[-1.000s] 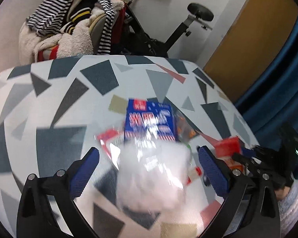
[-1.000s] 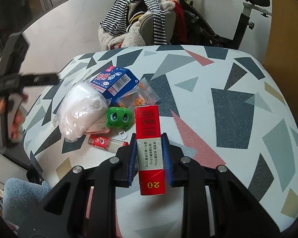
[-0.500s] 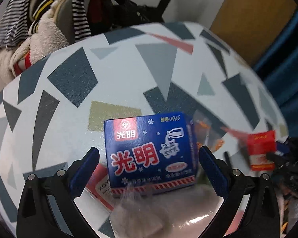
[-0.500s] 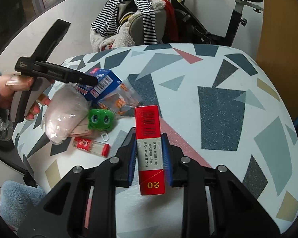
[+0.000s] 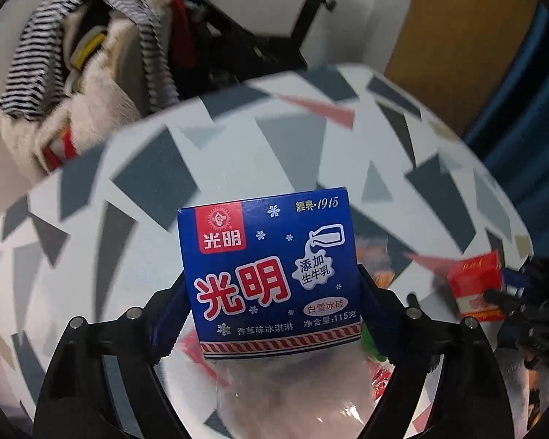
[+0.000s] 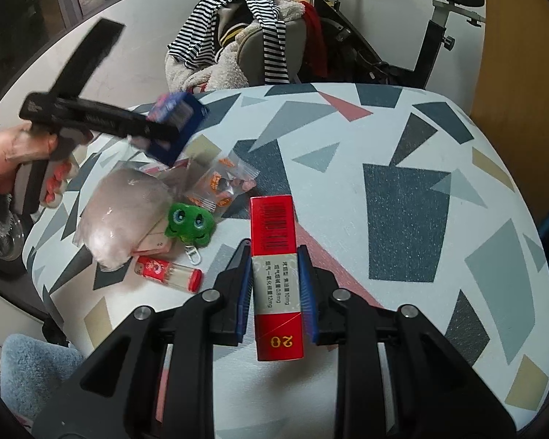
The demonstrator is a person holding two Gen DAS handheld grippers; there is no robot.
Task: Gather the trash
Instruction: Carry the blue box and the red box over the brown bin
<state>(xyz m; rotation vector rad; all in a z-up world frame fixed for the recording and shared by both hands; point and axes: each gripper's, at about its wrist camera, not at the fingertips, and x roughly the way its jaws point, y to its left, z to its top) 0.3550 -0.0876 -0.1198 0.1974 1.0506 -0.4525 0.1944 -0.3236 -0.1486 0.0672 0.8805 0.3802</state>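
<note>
The round worktop (image 6: pixel 402 153), covered in white cloth printed with grey, navy, pink and tan triangles, is being seen from both wrist cameras. Behind it, a chair heaped with striped knits and fleecy cream fabric (image 6: pixel 238 40) is standing beside a black exercise bike (image 6: pixel 439 22).

The blue rectangular cardboard ice-cream box (image 5: pixel 271 274), printed with red and white lettering and snowflakes, is being clamped by its two side walls between the blue-padded fingers of the left hand-held gripper (image 5: pixel 272 314) and is being held clear above the worktop; in the right wrist view the box (image 6: pixel 175 128) is appearing blurred over the pile of litter.

The puffy clear plastic bag of white fluffy filling (image 6: pixel 117 216) is lying on the worktop, touching the crinkled transparent snack wrapper with orange print (image 6: pixel 223 183) and just beside the green plush frog keyring (image 6: pixel 190 221).

The tall glossy red and white cigarette carton (image 6: pixel 276 274) is being gripped narrowly on its long sides by the right hand-held gripper (image 6: pixel 276 274), upright along the fingers, above the cloth.

The small clear cylindrical tube with red caps (image 6: pixel 168 270) is lying on its side near the frog.
</note>
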